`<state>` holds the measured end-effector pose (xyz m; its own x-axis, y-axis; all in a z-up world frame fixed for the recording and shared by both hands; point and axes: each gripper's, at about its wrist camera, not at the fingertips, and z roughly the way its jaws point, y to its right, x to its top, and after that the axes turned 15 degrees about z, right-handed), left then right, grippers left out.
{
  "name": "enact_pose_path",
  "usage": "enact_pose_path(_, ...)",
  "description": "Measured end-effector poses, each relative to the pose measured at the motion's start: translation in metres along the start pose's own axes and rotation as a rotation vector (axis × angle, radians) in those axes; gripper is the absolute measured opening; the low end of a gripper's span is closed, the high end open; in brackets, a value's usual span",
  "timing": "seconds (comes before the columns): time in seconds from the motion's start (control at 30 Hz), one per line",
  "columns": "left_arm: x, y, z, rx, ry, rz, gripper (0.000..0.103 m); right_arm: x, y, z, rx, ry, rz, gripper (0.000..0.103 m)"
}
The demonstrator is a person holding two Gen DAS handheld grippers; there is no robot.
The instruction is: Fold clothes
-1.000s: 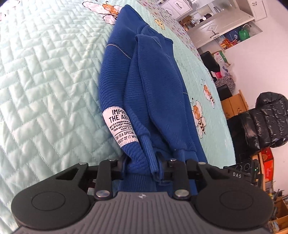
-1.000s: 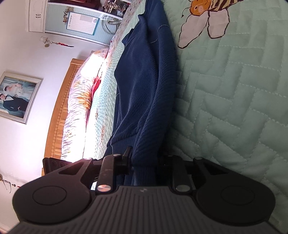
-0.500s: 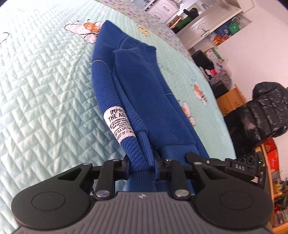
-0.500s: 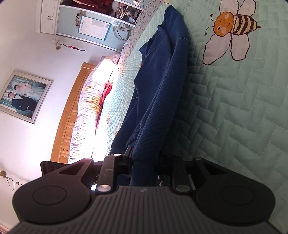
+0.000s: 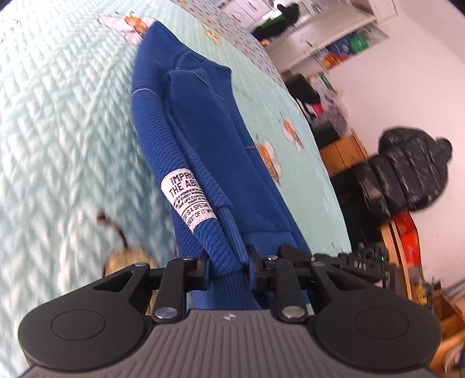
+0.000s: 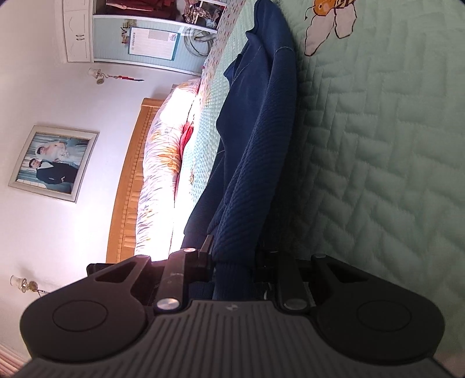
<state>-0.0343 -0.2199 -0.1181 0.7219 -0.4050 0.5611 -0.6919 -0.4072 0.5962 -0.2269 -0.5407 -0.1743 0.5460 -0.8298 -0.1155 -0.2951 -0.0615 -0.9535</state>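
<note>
On the mint-green quilted bedspread (image 5: 58,122) a blue ribbed sweater (image 5: 186,125) is laid out lengthwise, folded into a long narrow band, and every other place is given from it. At its near end the fabric is gathered and pinched between the fingers of the left gripper (image 5: 228,263), whose jaws are pressed onto a bunched ribbed cuff and hem. Just beyond that grip a white label (image 5: 189,200) with black print is seen sewn to the sweater's sleeve. Bee figures (image 5: 128,24) are stitched into the bedspread near the sweater's far end and along its right edge. Well apart from the sweater, past the bed's right edge, a black padded jacket (image 5: 407,177) is draped over furniture. In the right wrist view the same sweater (image 6: 255,139) is seen in shadow, and its near end is clamped between the jaws of the right gripper (image 6: 234,261), a thick fold of knit being squeezed there. To the sweater's left a floral pillow roll (image 6: 162,171) and a wooden headboard (image 6: 130,186) are shown, and further left a framed photograph (image 6: 52,162) is hung on the wall.
</note>
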Motion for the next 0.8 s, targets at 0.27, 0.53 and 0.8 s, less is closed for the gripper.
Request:
enact_pose_path(0.27,-0.055,-0.023,-0.014,0.049,-0.063,-0.128,0.031,-0.043,0.038,-0.015,-0.098,-0.027,0.067,0.023)
enact_pose_path(0.53,-0.049,-0.008,-0.018,0.132,-0.112,-0.156,0.057,-0.043,0.019,-0.015,-0.146,-0.031,0.046,0.05)
enact_pose_path(0.8,-0.048,0.016,-0.043,0.191,-0.17,-0.074,0.064,-0.05,0.008,-0.044,-0.206,0.02,0.053,0.068)
